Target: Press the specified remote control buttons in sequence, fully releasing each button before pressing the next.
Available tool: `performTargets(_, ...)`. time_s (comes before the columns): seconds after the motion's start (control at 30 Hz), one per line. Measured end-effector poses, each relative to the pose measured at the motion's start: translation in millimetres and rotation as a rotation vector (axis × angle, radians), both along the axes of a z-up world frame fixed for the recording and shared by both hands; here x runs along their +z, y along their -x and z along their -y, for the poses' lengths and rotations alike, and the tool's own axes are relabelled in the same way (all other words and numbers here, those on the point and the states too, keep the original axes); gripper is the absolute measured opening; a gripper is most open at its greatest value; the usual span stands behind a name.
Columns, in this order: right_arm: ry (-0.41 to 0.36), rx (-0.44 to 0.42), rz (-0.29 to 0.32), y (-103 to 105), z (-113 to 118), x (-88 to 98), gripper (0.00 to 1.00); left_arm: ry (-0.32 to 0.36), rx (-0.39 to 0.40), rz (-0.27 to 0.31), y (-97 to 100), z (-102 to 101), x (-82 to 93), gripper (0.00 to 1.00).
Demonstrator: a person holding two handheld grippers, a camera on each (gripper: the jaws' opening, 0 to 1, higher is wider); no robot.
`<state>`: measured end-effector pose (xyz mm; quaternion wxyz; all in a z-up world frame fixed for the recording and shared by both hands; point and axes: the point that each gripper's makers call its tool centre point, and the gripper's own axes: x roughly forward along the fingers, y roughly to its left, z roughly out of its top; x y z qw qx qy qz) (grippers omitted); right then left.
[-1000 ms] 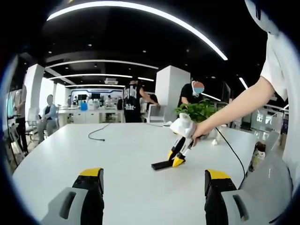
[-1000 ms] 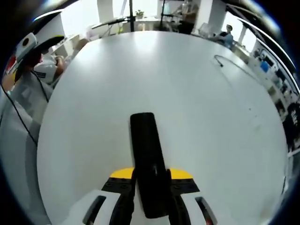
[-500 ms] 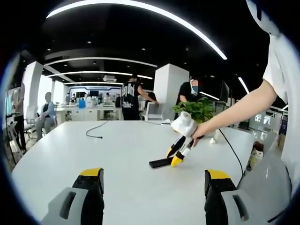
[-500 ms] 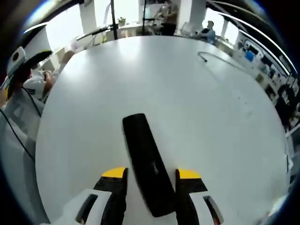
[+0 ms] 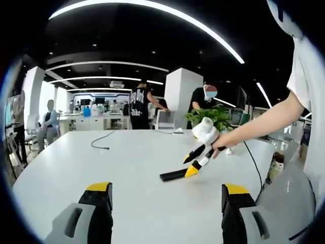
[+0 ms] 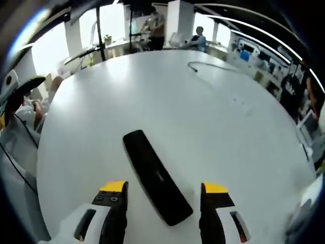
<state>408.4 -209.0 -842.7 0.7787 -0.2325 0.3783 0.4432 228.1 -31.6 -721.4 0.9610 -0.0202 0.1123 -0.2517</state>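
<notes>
The right gripper [image 6: 163,195], jaws spread and apparently clear of it, straddles the remote [image 6: 156,176], whose long axis runs toward 11 o'clock.

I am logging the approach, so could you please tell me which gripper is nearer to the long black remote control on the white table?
Right. The right gripper hovers open directly over the long black remote control; the left gripper sits well back across the table.
</notes>
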Motion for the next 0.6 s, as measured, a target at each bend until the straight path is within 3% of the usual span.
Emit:
performTargets(0.07,-0.038,-0.032,-0.02,1.7,-4.1,1.5,0.63,0.002,0.004,0.003,-0.3,-0.9,0.5,0.91)
performTargets(0.33,-0.084,-0.042,0.043,2.6,-12.9,13.1,0.74,0.005,0.011,0.006,-0.9,-2.6,0.8,0.91)
performTargets(0.5,-0.109,-0.071,0.01,8.0,-13.9,14.8,0.76,0.009,0.013,0.006,-1.1,-3.1,0.7,0.91)
performTargets(0.6,-0.114,-0.08,0.025,9.2,-11.7,19.2,0.78,0.011,0.01,0.002,-0.8,-1.9,0.3,0.91)
